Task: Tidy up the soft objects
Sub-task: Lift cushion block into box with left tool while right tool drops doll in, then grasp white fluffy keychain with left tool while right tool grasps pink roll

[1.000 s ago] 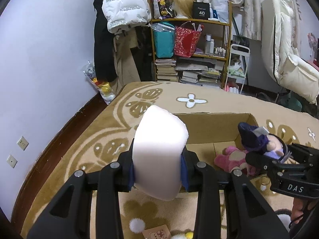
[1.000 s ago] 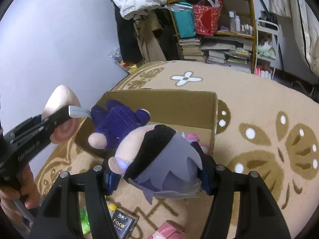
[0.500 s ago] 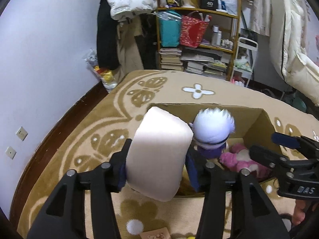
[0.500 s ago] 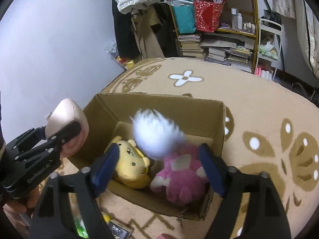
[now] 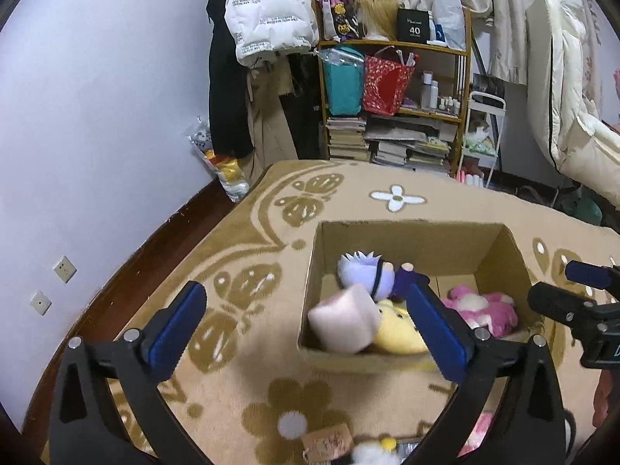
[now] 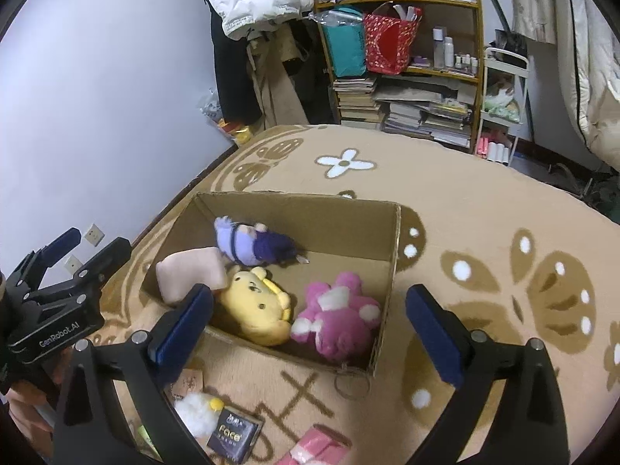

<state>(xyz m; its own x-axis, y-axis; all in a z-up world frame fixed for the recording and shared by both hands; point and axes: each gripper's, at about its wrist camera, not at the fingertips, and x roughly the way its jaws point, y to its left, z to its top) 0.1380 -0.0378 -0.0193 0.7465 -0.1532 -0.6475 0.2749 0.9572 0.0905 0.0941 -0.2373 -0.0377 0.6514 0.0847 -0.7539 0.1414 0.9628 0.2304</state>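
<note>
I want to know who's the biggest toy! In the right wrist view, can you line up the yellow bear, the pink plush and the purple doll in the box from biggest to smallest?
1. yellow bear and pink plush: about alike, too close to rank.
2. purple doll: looks smallest, though it lies farther from the camera, so that's partly unsure.

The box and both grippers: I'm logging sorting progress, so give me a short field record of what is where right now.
box: open cardboard, on the rug
in box: purple doll, yellow plush, pink plush, pale pink cushion at the left wall
left gripper: jaws opening, nothing between the pads
right gripper: jaws opening, nothing between the pads
on rug near box: white plush, dark packet
</note>
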